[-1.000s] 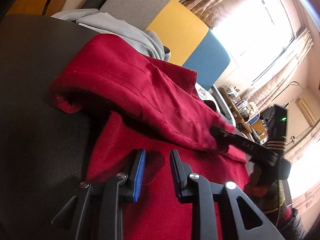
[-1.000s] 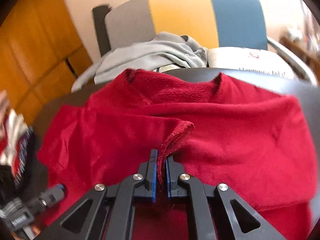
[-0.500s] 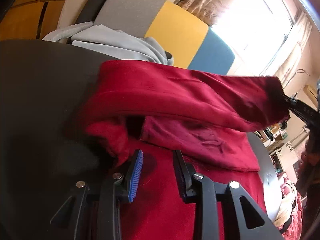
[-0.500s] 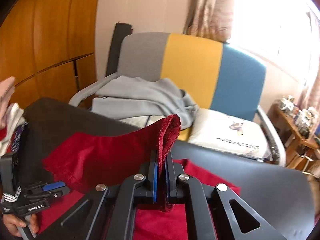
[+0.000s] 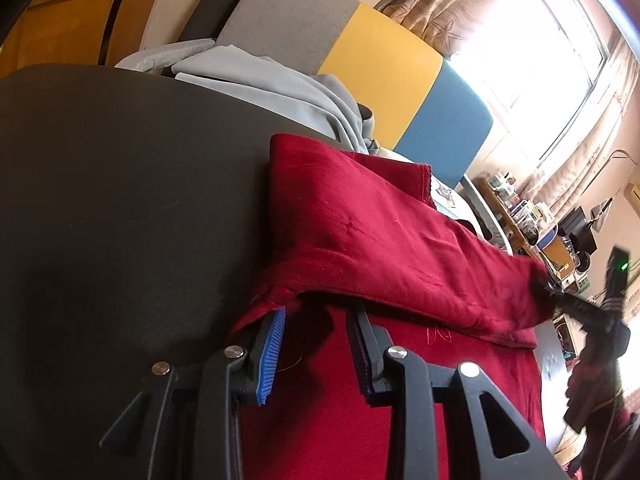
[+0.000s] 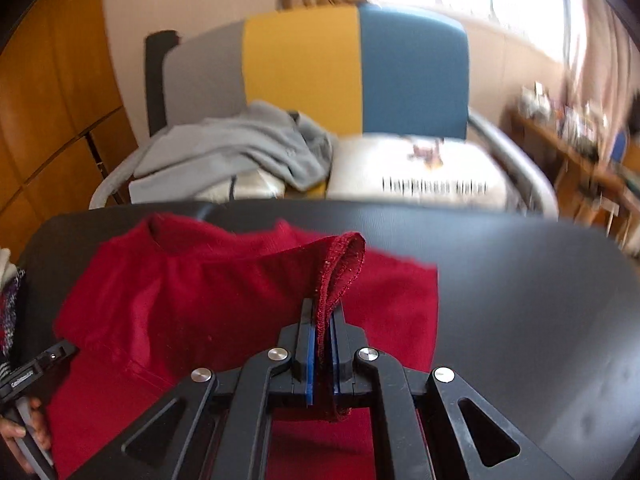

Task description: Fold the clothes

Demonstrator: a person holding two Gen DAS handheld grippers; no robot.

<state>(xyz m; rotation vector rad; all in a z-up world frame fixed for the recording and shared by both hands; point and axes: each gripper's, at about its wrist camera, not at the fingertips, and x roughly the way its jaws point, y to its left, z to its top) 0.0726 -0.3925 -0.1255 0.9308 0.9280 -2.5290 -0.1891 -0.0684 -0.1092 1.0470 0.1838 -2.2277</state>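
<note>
Right now my right claw (image 6: 323,320) is clamped tight on a hemmed edge of the red garment (image 6: 168,296), lifting it above the black table (image 6: 520,300). My left claw (image 5: 316,332) gapes wide, its tips tucked under the garment's raised fold.

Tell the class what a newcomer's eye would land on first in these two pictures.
First the red garment spread on the dark table, one hemmed edge pinched in the right gripper. Then the grey, yellow and blue chair behind the table, with a grey garment heaped on its seat.
</note>
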